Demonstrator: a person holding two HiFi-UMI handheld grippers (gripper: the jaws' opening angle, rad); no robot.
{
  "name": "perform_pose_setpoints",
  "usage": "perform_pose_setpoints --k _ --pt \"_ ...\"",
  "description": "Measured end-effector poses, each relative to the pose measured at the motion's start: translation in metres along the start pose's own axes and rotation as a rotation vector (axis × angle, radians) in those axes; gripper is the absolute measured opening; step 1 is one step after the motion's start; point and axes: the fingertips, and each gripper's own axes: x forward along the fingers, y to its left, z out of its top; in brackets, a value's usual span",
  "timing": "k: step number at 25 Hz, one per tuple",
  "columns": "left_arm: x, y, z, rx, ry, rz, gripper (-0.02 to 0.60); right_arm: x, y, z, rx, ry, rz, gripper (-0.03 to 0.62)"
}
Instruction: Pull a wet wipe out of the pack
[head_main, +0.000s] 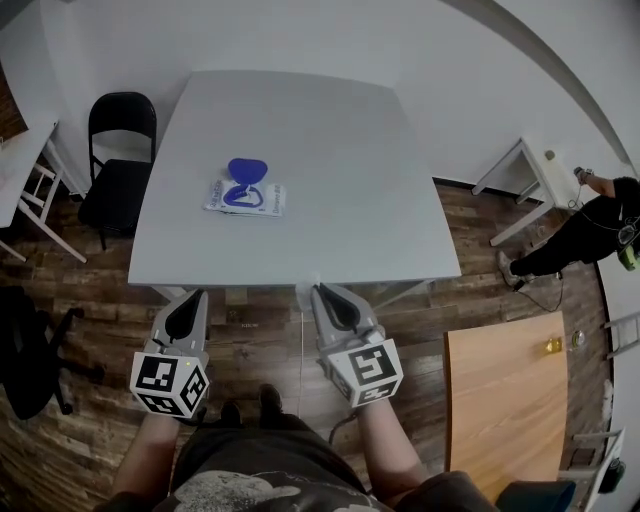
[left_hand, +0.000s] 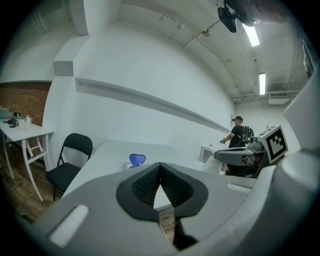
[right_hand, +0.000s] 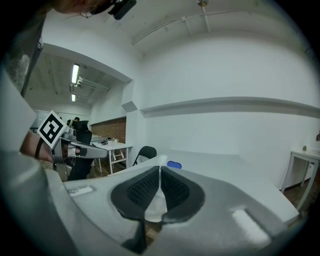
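Note:
The wet wipe pack (head_main: 245, 197) lies on the white table (head_main: 330, 190), left of its middle, with the blue lid (head_main: 247, 169) flipped up. Both grippers hover off the table's near edge, well short of the pack. My left gripper (head_main: 201, 292) is shut with nothing between its pads (left_hand: 145, 182); from its own view the pack (left_hand: 131, 164) sits far ahead. My right gripper (head_main: 316, 288) is shut on a white wet wipe (right_hand: 156, 207), whose tip pokes out past the jaws and shows as a small white scrap (head_main: 304, 296) in the head view. The lid (right_hand: 174, 164) shows beyond it.
A black folding chair (head_main: 120, 160) stands at the table's far left corner. A small white side table (head_main: 520, 170) and a person in black (head_main: 590, 225) are to the right. A wooden tabletop (head_main: 505, 400) lies near right, and a dark office chair (head_main: 30, 350) near left.

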Motion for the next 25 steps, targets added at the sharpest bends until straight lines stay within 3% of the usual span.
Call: perform_pose_setpoints --k 7,11,25 --pt "-0.026 0.007 -0.002 -0.002 0.009 -0.077 0.018 -0.003 0.030 0.009 -0.013 -0.013 -0.054 0.002" --pt "-0.043 0.017 -0.004 -0.043 -0.002 -0.090 0.018 -0.007 0.048 0.010 -0.022 -0.011 -0.056 0.002" --pt "-0.072 0.018 -0.020 -0.030 0.016 -0.124 0.018 -0.028 0.081 -0.002 -0.006 0.005 -0.084 0.000"
